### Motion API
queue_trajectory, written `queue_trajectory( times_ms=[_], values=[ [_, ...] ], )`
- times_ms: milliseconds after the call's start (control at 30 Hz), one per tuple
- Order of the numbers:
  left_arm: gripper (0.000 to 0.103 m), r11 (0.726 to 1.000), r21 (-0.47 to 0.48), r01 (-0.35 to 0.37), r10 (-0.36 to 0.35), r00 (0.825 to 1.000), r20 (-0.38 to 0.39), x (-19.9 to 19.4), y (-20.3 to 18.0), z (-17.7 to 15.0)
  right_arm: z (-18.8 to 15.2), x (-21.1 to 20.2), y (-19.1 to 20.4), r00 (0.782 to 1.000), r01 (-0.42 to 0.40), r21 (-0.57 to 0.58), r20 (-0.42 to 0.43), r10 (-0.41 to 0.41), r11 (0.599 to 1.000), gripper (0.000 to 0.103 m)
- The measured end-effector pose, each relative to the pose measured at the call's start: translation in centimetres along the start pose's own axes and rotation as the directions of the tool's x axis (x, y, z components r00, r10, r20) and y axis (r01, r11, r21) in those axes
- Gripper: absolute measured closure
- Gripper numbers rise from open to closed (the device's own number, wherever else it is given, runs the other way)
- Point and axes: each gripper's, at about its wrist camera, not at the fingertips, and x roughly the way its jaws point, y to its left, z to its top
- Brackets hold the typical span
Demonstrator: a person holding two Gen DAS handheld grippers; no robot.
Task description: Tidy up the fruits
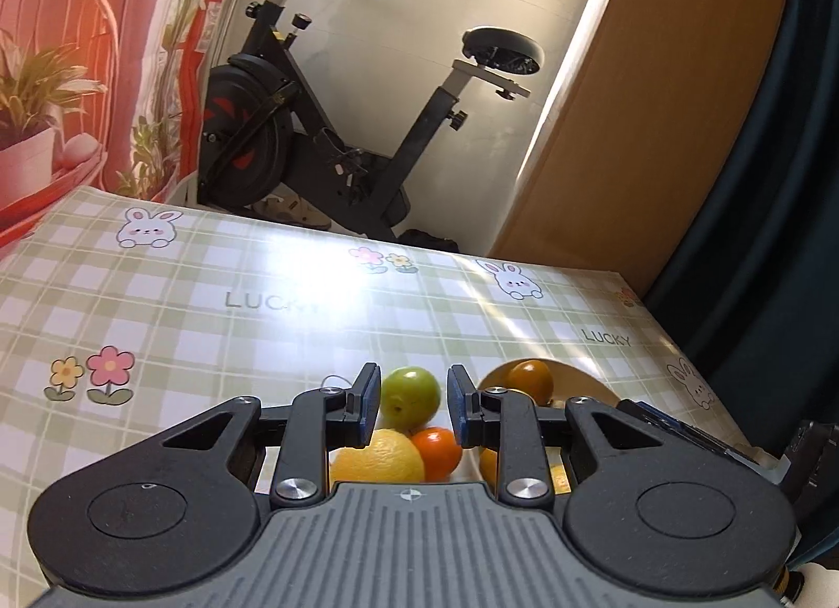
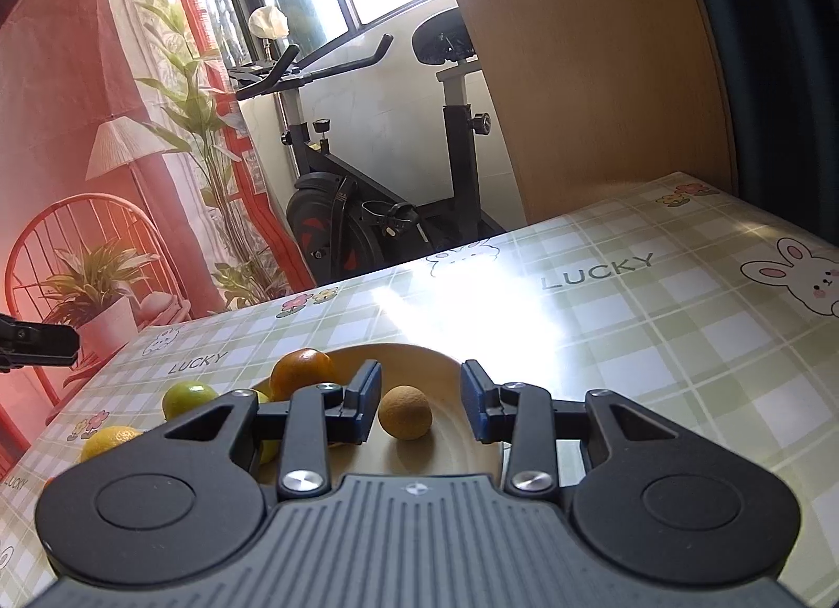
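On the worktop (image 1: 210,293), the open, empty left hand-held gripper (image 1: 412,401) frames a green fruit (image 1: 410,396), likely firm, smooth, best pinched across its middle.

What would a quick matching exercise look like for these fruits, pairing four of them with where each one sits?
Column one:
1. green fruit
2. dark orange fruit
3. tan round fruit
4. yellow fruit

Column two:
A. on the plate, between the right tongs' fingers in view
B. on the tablecloth, between the left tongs' fingers in view
C. on the tablecloth, nearest the left camera
D. at the plate's left rim

Pairs: 1-B, 2-D, 3-A, 4-C
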Motion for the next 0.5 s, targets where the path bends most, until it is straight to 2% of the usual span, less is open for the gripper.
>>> queue_trajectory(
  times_ms=[200,367,500],
  values=[
    [0.074,0.997,-0.031,-0.075,0.076,0.997,0.018,-2.8,3.9,-0.6,-0.8,-1.6,2.8,0.999,-0.034,-0.031,-0.001,0.034,0.999,0.065],
    [0.074,0.995,-0.061,-0.081,0.083,0.996,0.03,-4.1,6.2,-0.9,-1.0,-1.8,6.8,0.994,-0.107,-0.068,0.002,0.108,0.992,0.065],
    [0.073,0.994,-0.069,-0.083,0.085,0.996,0.031,-4.3,7.2,-1.7,-1.4,-0.9,10.5,0.983,-0.18,-0.135,-0.042,0.176,0.974,0.065]
  ],
)
